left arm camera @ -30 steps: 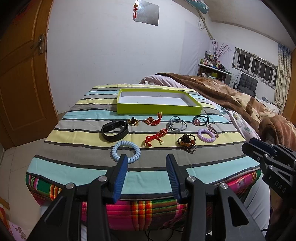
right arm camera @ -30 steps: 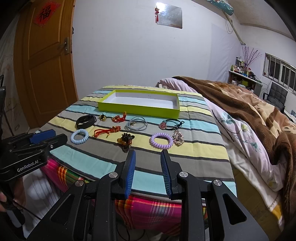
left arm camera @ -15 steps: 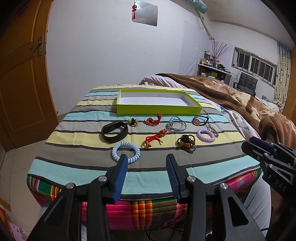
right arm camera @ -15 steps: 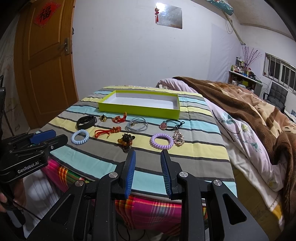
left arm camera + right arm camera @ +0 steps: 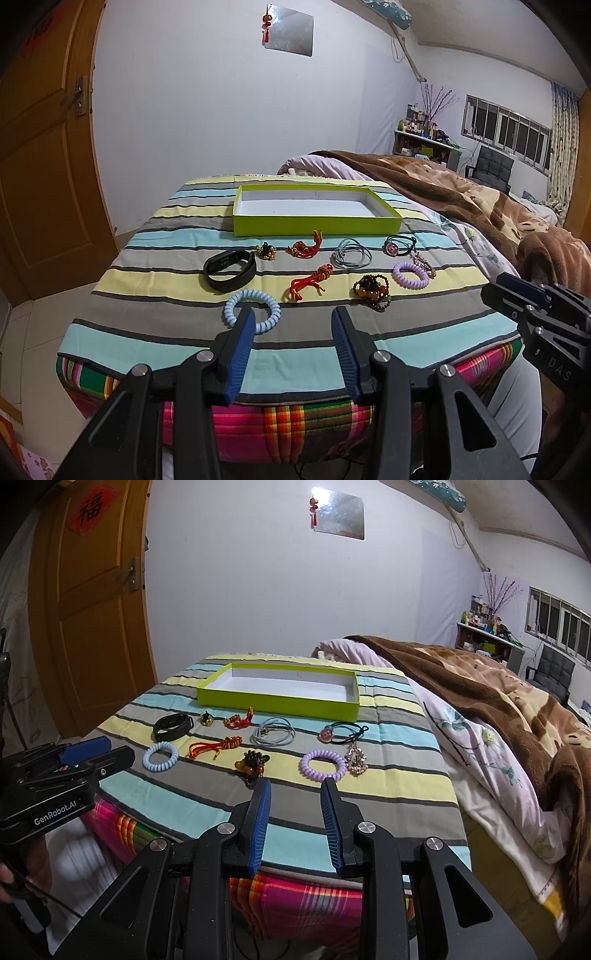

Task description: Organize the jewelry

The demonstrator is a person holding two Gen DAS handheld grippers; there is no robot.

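An empty lime-green tray (image 5: 317,223) (image 5: 277,701) sits at the far side of a striped cloth. In front of it lie a black band (image 5: 229,270) (image 5: 173,726), a blue coil tie (image 5: 252,311) (image 5: 160,757), a purple coil tie (image 5: 410,275) (image 5: 323,765), red knotted cords (image 5: 306,282) (image 5: 214,746), a grey cord loop (image 5: 351,257) (image 5: 273,735), a beaded bracelet (image 5: 371,290) (image 5: 253,764) and small charms. My left gripper (image 5: 292,325) is open and empty, just short of the blue tie. My right gripper (image 5: 295,797) is open and empty before the purple tie.
The cloth-covered surface (image 5: 155,325) ends at a near edge under both grippers. A bed with a brown blanket (image 5: 498,701) lies to the right. A wooden door (image 5: 96,609) stands at the left. Each gripper shows at the edge of the other's view.
Both views have shifted very slightly; the grippers hold nearly still and stay open. Nothing on the cloth has moved.
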